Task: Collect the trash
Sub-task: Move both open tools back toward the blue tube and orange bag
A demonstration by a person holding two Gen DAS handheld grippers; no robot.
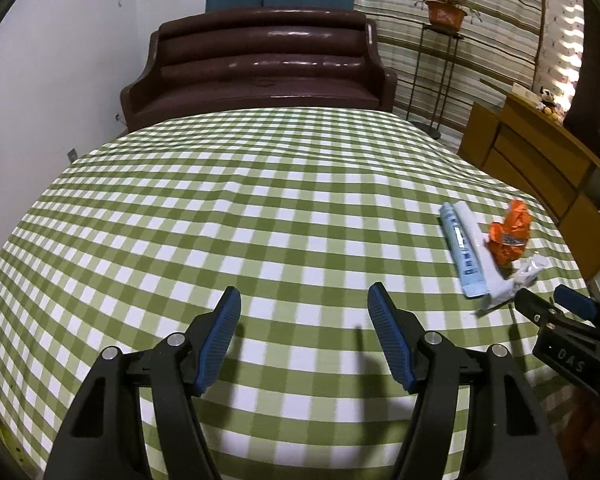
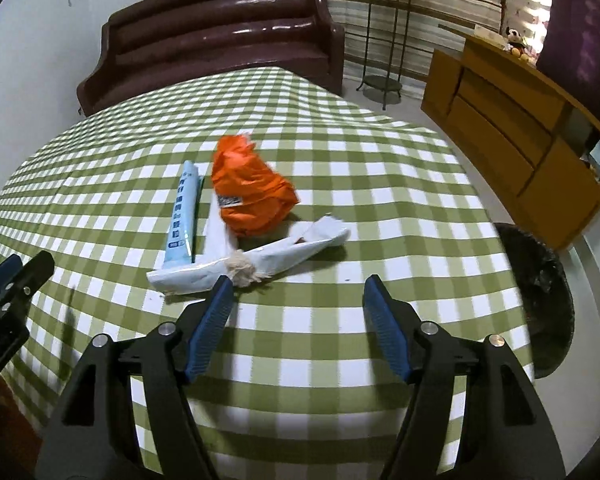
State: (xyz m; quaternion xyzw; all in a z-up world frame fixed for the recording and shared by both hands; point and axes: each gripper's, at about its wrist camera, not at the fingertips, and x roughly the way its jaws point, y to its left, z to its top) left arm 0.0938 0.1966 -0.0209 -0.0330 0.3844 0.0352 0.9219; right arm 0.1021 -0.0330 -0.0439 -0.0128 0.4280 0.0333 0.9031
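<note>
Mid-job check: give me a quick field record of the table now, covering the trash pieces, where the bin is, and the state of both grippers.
surface: table with green checked cloth
trash 1: light blue tube, lying flat
trash 2: crumpled orange wrapper, beside the tube
trash 3: white wrapper, lying in front of the orange one
trash 4: small frayed beige wad, on the white wrapper
bin: dark bin, off the table's right edge
left gripper: jaws open, empty
right gripper: jaws open, empty, nearest the wad
</note>
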